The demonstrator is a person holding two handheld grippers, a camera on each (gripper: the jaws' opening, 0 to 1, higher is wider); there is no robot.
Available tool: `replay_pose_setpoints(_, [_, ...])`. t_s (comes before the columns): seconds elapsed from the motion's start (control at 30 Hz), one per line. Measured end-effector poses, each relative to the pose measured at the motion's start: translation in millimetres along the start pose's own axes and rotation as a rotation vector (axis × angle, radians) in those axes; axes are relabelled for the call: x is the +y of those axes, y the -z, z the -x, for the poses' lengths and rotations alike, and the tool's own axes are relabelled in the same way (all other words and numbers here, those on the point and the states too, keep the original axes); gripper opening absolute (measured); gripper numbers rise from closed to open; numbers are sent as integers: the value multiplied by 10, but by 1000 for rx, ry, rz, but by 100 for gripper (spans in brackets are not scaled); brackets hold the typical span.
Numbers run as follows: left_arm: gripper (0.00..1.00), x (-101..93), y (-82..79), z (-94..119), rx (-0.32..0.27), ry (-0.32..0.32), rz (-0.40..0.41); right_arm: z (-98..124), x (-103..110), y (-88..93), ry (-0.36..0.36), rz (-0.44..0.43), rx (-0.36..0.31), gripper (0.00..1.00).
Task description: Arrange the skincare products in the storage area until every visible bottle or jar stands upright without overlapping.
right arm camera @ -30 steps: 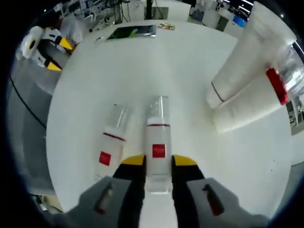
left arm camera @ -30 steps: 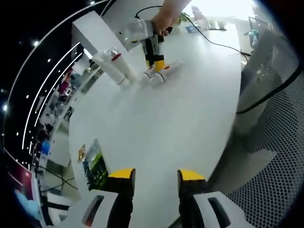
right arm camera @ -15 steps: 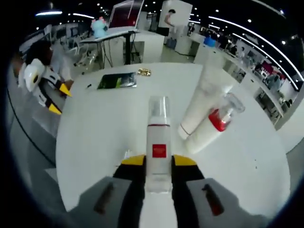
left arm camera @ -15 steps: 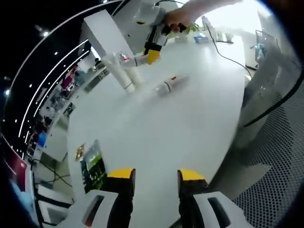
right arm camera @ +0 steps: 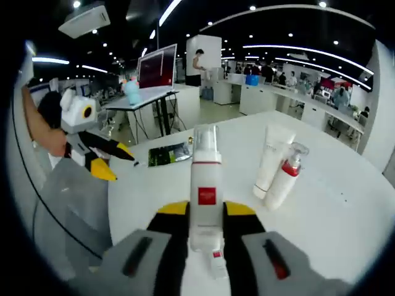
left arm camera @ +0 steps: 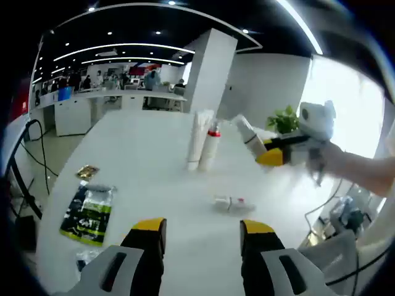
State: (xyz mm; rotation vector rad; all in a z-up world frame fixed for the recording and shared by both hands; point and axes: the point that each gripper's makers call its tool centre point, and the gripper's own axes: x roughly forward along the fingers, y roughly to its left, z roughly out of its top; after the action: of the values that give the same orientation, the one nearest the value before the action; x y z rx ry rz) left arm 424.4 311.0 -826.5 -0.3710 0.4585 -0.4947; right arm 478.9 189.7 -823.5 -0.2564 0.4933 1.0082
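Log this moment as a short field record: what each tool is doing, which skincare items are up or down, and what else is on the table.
right tool: shut on pump bottle, lifted clear of the table
left tool: open, empty, above the table's near edge
standing upright: white tube and red-collared pump bottle, side by side
lying down: small bottle
other items: green packet, small gold wrapper
task state: not finished, by the look of it
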Motion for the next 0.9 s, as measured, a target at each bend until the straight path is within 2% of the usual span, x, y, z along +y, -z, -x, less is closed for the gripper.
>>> replay_pose_setpoints(0.03, [53, -63, -103, -37, -43, 23, 84, 10, 21, -16, -1, -6, -8, 19])
replay_pose_setpoints(0.1, [63, -160, -198, -89, -72, 64, 204, 52, 136, -105, -17, -29, -52, 19])
replay_pose_setpoints(0.13, [66, -192, -222, -111, -84, 73, 236, 68, 166, -135, -15, -34, -66, 19])
replay_pose_setpoints(0.2, [65, -243, -281, -136, -119, 90, 329, 112, 265, -223, -32, -46, -103, 19])
replay_pose_setpoints(0.23, [65, -307, -311, -141, -136, 123, 388, 141, 303, -274, -32, -56, -125, 19])
replay_pose_setpoints(0.33, [67, -384, -354, -148, -188, 147, 485, 186, 370, -340, -33, -70, -149, 19])
replay_pose_setpoints(0.5, [70, -571, -262, -196, -172, 197, 532, 137, 535, -290, -52, -28, -128, 19])
replay_pose_setpoints(0.67, [70, -653, -209, -231, -164, 202, 514, 91, 693, -258, -76, -10, -106, 20])
replay_pose_setpoints(0.9, [49, -683, -117, -237, -121, 196, 523, 9, 863, -199, -90, 29, -59, 20])
